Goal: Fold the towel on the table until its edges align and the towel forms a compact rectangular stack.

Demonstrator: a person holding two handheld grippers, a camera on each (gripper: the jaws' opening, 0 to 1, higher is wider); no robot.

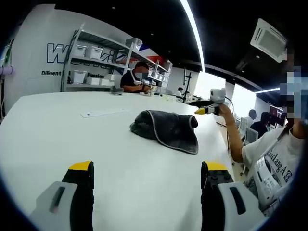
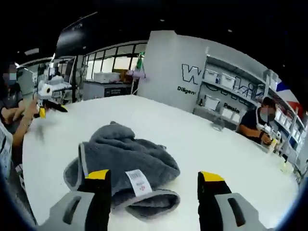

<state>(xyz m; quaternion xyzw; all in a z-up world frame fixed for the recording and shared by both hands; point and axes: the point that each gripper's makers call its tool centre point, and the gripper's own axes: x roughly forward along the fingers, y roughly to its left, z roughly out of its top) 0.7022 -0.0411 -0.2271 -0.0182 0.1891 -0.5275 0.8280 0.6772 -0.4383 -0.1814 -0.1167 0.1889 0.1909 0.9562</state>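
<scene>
The towel is seen lying crumpled in a loose heap on the white table, toward the edge nearest the person, with bare surface on every other side. In the right gripper view it lies just ahead of the right gripper, whose jaws are spread wide and hold nothing; a white label and a paler bound hem are turned up at the near rim. In the left gripper view the towel is seen well ahead of the left gripper, which is likewise parted and empty, low over the table.

The towel is judged to be soft, thick and limp: light, easily pinched, but without stiffness, so any lifted part can be expected to sag and drag the rest. Its pile is thought unlikely to slip once pinched. The hem is the likeliest place to take hold, at two corners once they can be found; in the heap no corner can be told for certain, and the label marks only one stretch of edge.

Much open table lies beyond and to both sides for spreading it flat. A thin sheet lies farther off, and small items stand at the far edge by a seated person. The near edge is close, so a dragged fold could hang over it.
</scene>
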